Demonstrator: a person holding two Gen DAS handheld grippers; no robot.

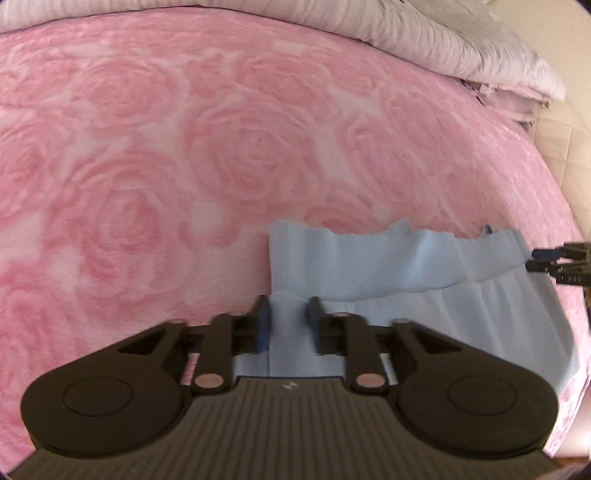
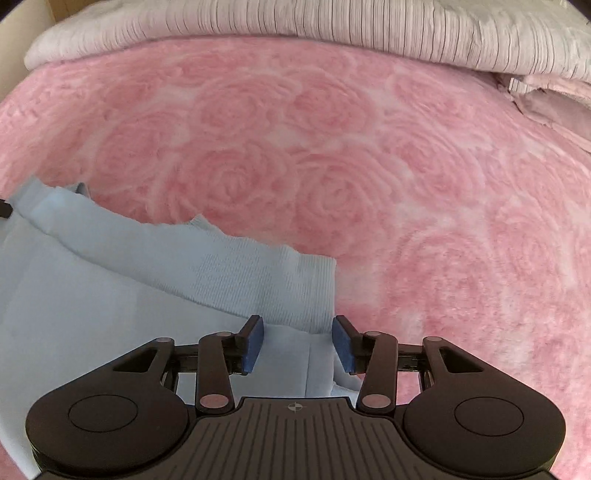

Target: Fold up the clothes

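My left hand-held gripper [image 1: 288, 317] has a raised fold of the light blue garment [image 1: 388, 266] between its pads; can't tell if they press it. My right hand-held gripper [image 2: 298, 343] stands apart over the garment's ribbed-hem corner, w/ nothing clamped. Garment lies on the bed's pink rose blanket [image 1: 184, 147] by its near edge. Wide open blanket runs to the striped grey bedding [image 2: 332, 26] at the far edge. No readable writing, only small logo marks on the gripper bodies.
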